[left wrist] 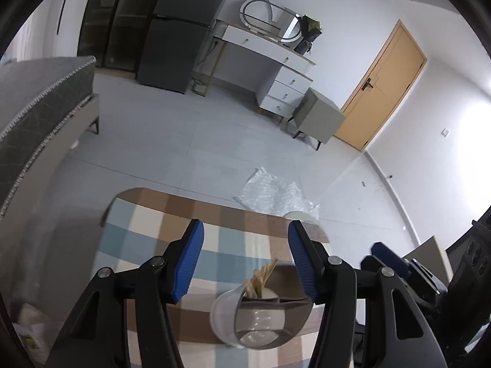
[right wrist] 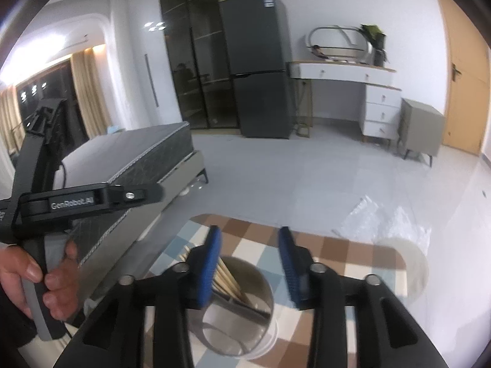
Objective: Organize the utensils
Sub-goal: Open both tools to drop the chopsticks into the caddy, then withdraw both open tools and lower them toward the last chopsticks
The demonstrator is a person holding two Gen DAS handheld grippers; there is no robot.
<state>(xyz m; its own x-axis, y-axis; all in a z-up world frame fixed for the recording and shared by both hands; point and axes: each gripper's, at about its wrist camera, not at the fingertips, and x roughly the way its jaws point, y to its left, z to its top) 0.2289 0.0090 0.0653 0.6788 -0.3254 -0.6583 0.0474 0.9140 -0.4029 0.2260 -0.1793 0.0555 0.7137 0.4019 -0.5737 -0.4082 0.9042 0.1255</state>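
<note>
A translucent grey utensil holder (left wrist: 260,322) with inner dividers stands on the checked tablecloth (left wrist: 147,224), with a bundle of wooden chopsticks (left wrist: 260,276) upright in one compartment. My left gripper (left wrist: 245,257) hovers over it, its blue pads apart and nothing pressed between them. In the right wrist view the same holder (right wrist: 242,309) and chopsticks (right wrist: 228,279) lie just below my right gripper (right wrist: 250,268), which is also open and holds nothing. The two grippers are side by side above the holder.
A white round dish (right wrist: 411,263) sits at the table's right edge. Bubble wrap (left wrist: 273,193) lies on the floor beyond the table. A person's hand (right wrist: 36,279) grips the left gripper's handle. A grey bed (right wrist: 138,153) stands to the left.
</note>
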